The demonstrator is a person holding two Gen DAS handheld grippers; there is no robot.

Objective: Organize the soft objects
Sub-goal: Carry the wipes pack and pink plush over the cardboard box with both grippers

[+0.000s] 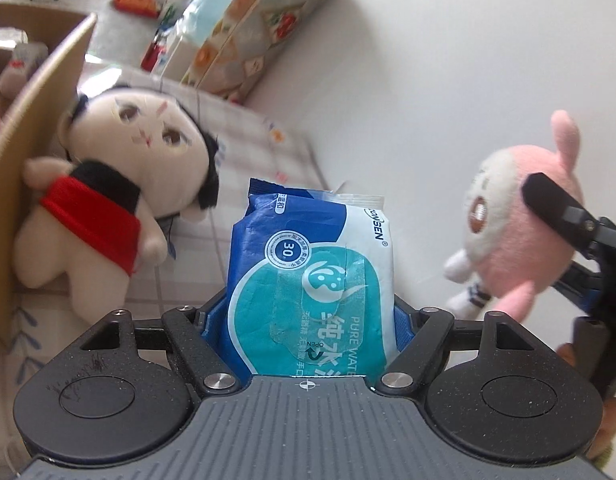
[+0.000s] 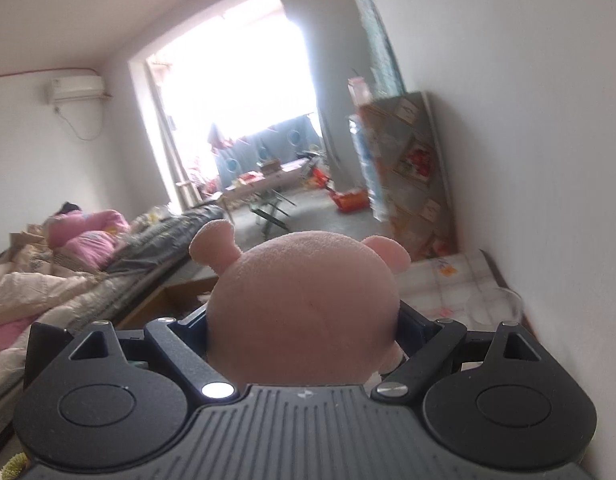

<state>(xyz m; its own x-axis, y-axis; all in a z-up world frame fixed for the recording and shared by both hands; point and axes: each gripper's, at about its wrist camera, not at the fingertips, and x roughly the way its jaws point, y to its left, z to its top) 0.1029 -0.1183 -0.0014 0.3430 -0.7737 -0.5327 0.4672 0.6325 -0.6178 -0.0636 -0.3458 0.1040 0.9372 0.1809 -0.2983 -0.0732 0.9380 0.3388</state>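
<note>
My left gripper (image 1: pixel 310 312) is shut on a blue and teal pack of wet wipes (image 1: pixel 312 276), held above the table. A plush doll (image 1: pixel 119 184) with black hair and a red skirt lies on the tablecloth, leaning against a cardboard box (image 1: pixel 31 128) at the left. My right gripper (image 2: pixel 303 332) is shut on a pink plush toy (image 2: pixel 303 308) with small ears. The same pink toy (image 1: pixel 512 216) shows at the right of the left wrist view, held in the air by the right gripper's black fingers (image 1: pixel 556 204).
The table has a checked cloth (image 1: pixel 251 148) and stands against a white wall (image 1: pixel 468 60). A clear glass bowl (image 2: pixel 494 306) sits on the table's far right. A patterned cabinet (image 2: pixel 408 176) stands behind. A bed with bedding (image 2: pixel 67 280) lies to the left.
</note>
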